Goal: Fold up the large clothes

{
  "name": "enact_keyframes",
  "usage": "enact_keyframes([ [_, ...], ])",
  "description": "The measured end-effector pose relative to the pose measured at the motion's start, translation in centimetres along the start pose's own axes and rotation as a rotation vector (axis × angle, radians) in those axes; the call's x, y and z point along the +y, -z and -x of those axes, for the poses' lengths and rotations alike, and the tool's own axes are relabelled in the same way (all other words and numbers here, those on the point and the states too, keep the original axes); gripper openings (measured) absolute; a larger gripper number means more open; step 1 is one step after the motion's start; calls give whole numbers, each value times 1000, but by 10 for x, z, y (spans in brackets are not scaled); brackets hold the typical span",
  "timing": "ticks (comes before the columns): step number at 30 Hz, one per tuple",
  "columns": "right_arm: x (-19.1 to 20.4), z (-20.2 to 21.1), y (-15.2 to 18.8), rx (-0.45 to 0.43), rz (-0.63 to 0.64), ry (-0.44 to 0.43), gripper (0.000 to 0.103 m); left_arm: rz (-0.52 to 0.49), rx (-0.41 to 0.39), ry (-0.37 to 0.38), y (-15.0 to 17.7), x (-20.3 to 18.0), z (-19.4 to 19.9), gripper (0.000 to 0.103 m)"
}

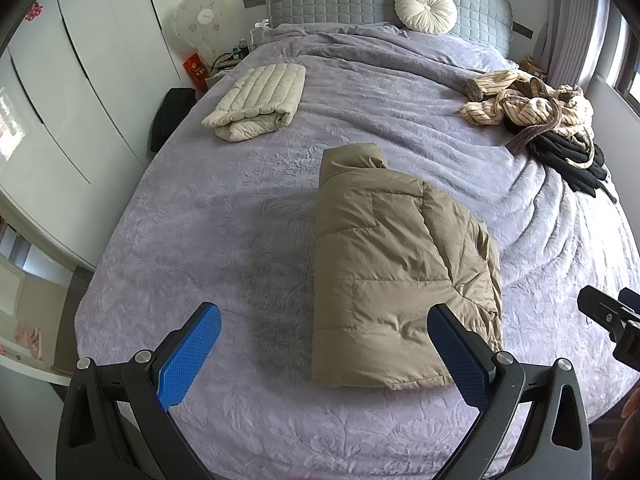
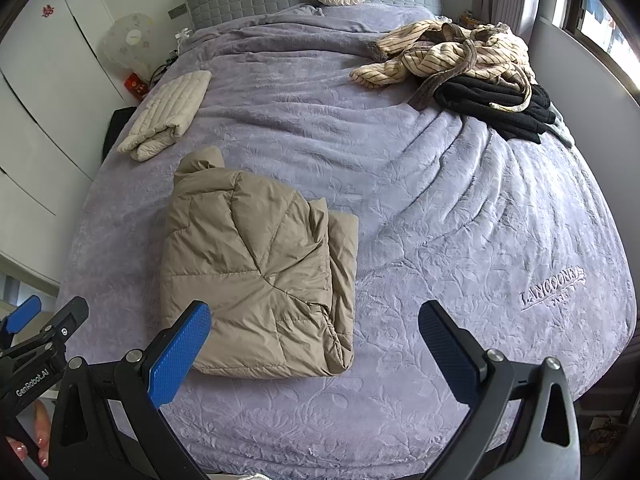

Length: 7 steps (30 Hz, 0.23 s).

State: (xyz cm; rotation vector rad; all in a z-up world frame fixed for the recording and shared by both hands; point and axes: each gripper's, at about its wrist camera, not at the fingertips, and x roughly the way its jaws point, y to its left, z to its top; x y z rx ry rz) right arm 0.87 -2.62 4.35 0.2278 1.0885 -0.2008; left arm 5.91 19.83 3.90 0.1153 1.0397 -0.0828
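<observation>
Lavender plush covers the bed [image 1: 240, 208] in your left wrist view, and the folded khaki puffer jacket [image 1: 400, 280] lies at centre, right of the frame's middle. Your left gripper [image 1: 324, 354] hangs over the bed's near edge, its blue pads spread wide and empty. A folded cream quilted jacket [image 1: 256, 102] sits upper left, a heap of striped and black clothes [image 1: 536, 116] upper right, a round white cushion [image 1: 426, 8] at the headboard.

In the right wrist view, the khaki jacket [image 2: 256, 268] lies left of centre. Your right gripper [image 2: 314, 354] is parted wide, holding nothing, its left pad overlapping the jacket's near corner in frame. The clothes heap [image 2: 472, 68] stays upper right, well apart.
</observation>
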Motion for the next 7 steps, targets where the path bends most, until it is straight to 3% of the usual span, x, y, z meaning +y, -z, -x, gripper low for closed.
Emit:
enact_keyframes([
  [7, 2, -3, 2, 9, -5, -4, 103, 14, -12, 4, -2, 3, -1, 103],
])
